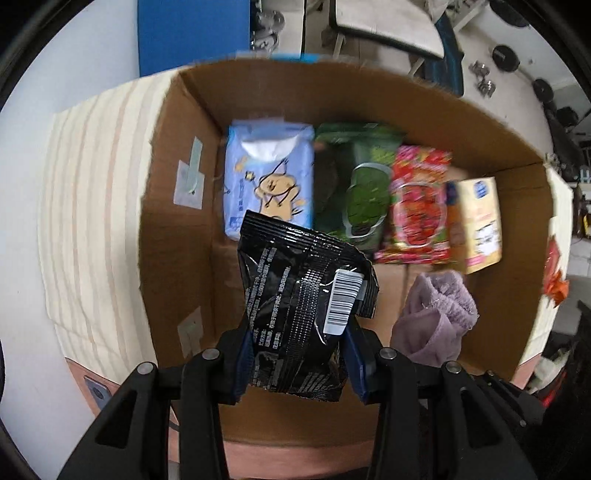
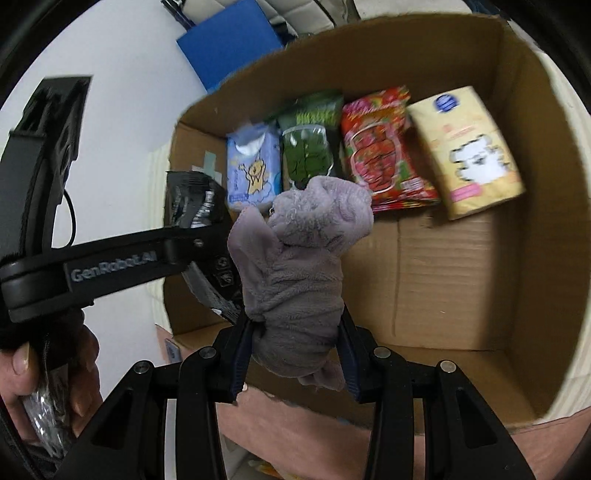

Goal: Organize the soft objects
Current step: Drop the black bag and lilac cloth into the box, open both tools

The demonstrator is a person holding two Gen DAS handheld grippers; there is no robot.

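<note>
My left gripper [image 1: 297,347] is shut on a black snack bag [image 1: 303,302] and holds it above the near left part of an open cardboard box [image 1: 177,229]. My right gripper [image 2: 295,347] is shut on a mauve fluffy cloth [image 2: 299,251] above the box's near side [image 2: 461,365]. The cloth also shows in the left wrist view [image 1: 436,317]. The black bag and the left gripper [image 2: 207,254] show at the left of the right wrist view. A row lies along the box's far wall: a blue tissue pack [image 1: 269,177], a green bag [image 1: 362,184], a red bag [image 1: 417,206], a yellow pack [image 1: 476,225].
The box stands on a cream striped cloth [image 1: 92,206] over a pinkish surface [image 2: 314,432]. A blue board [image 1: 192,33] stands behind the box. A red-orange packet [image 1: 554,273] lies right of the box. The box floor [image 2: 454,266] shows bare cardboard in front of the row.
</note>
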